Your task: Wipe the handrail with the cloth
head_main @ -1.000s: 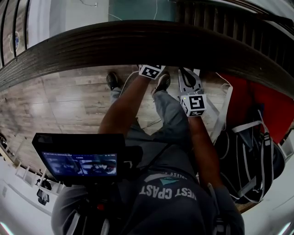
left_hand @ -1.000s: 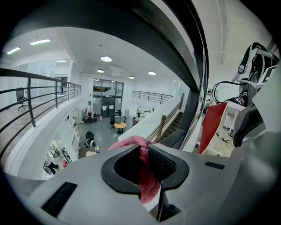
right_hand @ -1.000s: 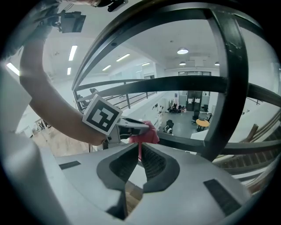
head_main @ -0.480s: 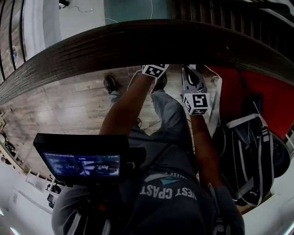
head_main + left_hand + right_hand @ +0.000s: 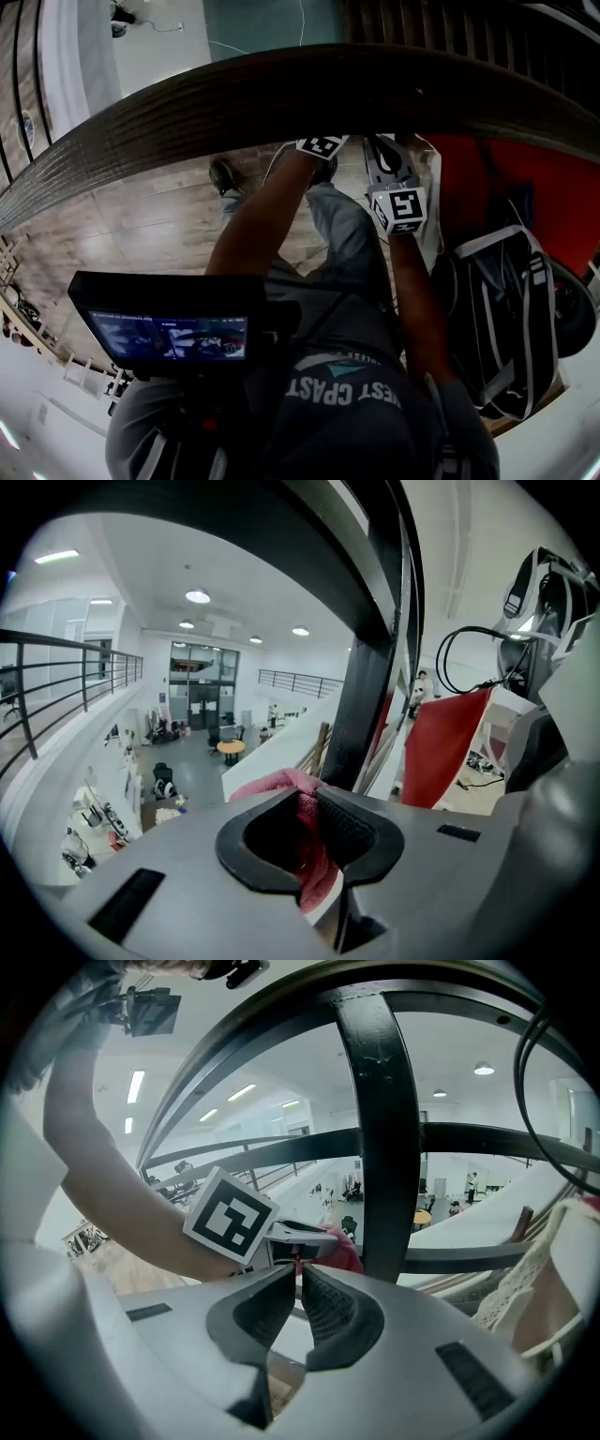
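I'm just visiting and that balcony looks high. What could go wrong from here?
The cloth is pinched in the left gripper by the handrail; if it slips, it could fall to the hall floor below. The right gripper, shut and empty, sits close to a black post and might knock it.

The handrail [image 5: 309, 89] arcs across the top of the head view. Under its near edge sits the left gripper [image 5: 309, 808], with the right gripper [image 5: 298, 1274] just to its right. The cloth [image 5: 277, 782] sits between the left gripper's jaws, and a post [image 5: 384, 1147] stands just behind it to the right. A bag [image 5: 511, 309] lies below the rail at far right, and a monitor [image 5: 169, 328] is at lower left.
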Motion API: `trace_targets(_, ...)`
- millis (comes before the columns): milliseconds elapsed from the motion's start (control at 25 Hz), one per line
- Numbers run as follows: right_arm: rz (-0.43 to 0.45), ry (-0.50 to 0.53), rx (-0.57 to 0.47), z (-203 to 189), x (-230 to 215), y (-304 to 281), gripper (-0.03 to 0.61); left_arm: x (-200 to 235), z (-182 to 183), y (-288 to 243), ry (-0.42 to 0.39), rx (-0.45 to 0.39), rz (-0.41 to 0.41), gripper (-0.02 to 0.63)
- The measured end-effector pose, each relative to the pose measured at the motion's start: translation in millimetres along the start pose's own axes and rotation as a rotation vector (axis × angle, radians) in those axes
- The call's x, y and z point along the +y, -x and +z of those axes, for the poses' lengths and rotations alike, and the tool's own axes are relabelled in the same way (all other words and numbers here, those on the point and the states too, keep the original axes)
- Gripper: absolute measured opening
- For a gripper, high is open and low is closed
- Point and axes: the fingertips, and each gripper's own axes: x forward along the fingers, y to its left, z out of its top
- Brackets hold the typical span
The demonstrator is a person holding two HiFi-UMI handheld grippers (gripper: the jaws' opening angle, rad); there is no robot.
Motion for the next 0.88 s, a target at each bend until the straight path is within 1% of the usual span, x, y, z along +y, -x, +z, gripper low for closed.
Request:
trace_targets(200, 0.026, -0.004, -0.008, 7.3, 2.9, -3.2, 0.018, -0.4, 2.3, 5.6, 0.002, 0.003, -0.016, 0.061)
trace_targets(440, 0.033, -0.01, -0.014, 15.7, 7.8, -5.7, 0.018, -2.9, 5.5, 9.6, 0.003, 0.006, -0.037, 0.061)
trace_targets(640, 0.035, 0.003, -0.019, 24.1, 17.4, -6.0, 0.018, -5.7, 8.1, 10.6, 0.006, 0.009, -0.055, 0.061)
trace_targets(880, 0.017, 0.0, -0.031, 39.1, 29.6, -5.9, 0.018, -8.5, 11.4, 13.3, 0.008, 0.012, -0.077, 0.06)
